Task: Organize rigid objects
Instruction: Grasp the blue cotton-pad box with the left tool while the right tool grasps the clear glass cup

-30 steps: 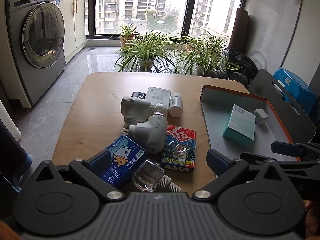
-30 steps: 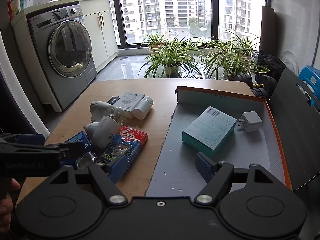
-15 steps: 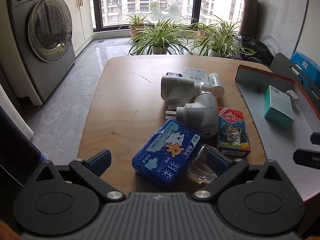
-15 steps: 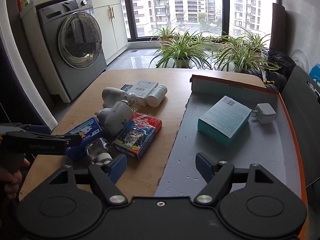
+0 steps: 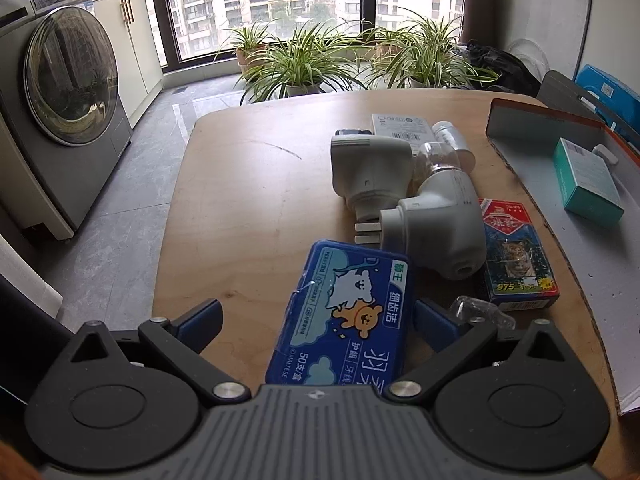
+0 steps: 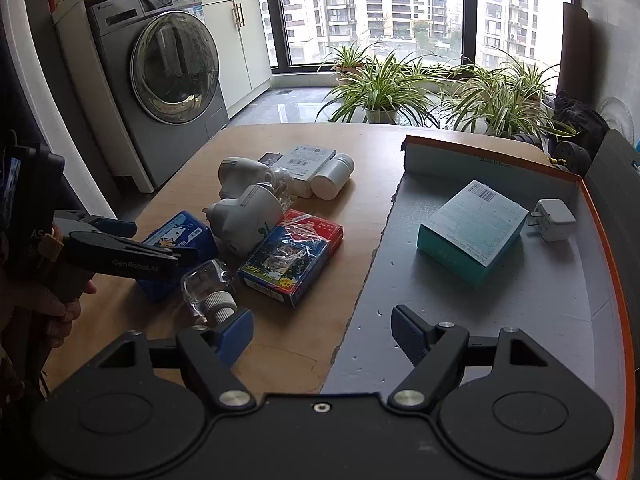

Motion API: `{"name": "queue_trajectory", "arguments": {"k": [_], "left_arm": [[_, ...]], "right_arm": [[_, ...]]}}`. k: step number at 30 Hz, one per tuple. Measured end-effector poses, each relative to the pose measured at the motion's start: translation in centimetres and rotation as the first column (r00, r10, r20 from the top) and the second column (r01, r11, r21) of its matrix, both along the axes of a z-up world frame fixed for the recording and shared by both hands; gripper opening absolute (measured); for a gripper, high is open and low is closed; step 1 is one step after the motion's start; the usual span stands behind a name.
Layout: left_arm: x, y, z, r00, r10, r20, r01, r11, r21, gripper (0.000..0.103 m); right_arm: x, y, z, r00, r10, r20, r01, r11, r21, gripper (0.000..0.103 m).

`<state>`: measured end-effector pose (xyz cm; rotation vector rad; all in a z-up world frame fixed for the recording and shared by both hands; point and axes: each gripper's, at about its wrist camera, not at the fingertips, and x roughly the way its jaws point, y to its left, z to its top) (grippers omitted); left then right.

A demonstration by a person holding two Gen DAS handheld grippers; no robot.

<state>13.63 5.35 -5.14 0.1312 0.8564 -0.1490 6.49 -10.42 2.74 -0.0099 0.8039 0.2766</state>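
While the left gripper (image 5: 316, 314) straddles a glossy blue plastic floss case (image 5: 344, 316), jaws apart and not yet clamped, the right gripper (image 6: 322, 330) hovers open and empty. A teal carton (image 6: 472, 230) and white charger (image 6: 554, 219) lie in the grey foam-lined tray (image 6: 520, 320); rounded white plugs (image 5: 436, 228), a card box (image 5: 516, 256) and bottles wait on the wooden table (image 5: 248, 200).

Our left gripper (image 5: 316, 316) and right gripper (image 6: 322, 330): black ribbed bodies, silver pivot screws, blue ridged finger pads (image 6: 236, 330), white "GenRobot.AI" lettering.

Blue cartoon-bear box (image 5: 344, 316), red-and-blue tiger card pack (image 5: 516, 256), teal box (image 6: 472, 232), orange-rimmed tray (image 6: 600, 216).
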Motion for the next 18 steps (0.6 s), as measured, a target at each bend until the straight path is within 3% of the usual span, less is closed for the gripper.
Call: {"name": "queue_trajectory", "arguments": {"k": [2,3,6,9,13,18], "left_arm": [[-0.3,0.0,-0.5,1.000,-0.001,-0.007,0.001,1.000,-0.009,0.093],[-0.3,0.1,-0.8,1.000,0.006,-0.013,-0.006,1.000,-0.027,0.081],[-0.9,0.7,-0.6,0.999,0.041,0.015,-0.040,0.997,-0.072,0.063],[-1.2,1.8,0.2,0.996,0.084,0.011,-0.082,0.986,-0.143,0.063],[-2.6,2.8,1.2,0.990,0.140,0.037,-0.131,0.976,-0.172,0.063],[-4.1,3.7,2.5,0.982,0.177,0.064,-0.163,0.969,-0.187,0.063]], "right_arm": [[0.3,0.7,-0.3,0.999,0.037,-0.004,-0.037,0.999,0.003,0.090],[0.4,1.3,-0.4,0.998,0.061,-0.006,-0.061,0.998,0.001,0.090],[0.6,2.9,-0.8,0.991,0.135,-0.011,-0.135,0.991,-0.006,0.090],[1.2,4.9,-1.3,0.977,0.215,-0.019,-0.215,0.977,-0.011,0.090],[2.6,7.8,-2.5,0.955,0.294,-0.039,-0.295,0.955,-0.027,0.090],[5.0,10.4,-4.4,0.948,0.308,-0.074,-0.312,0.948,-0.053,0.090]]}}
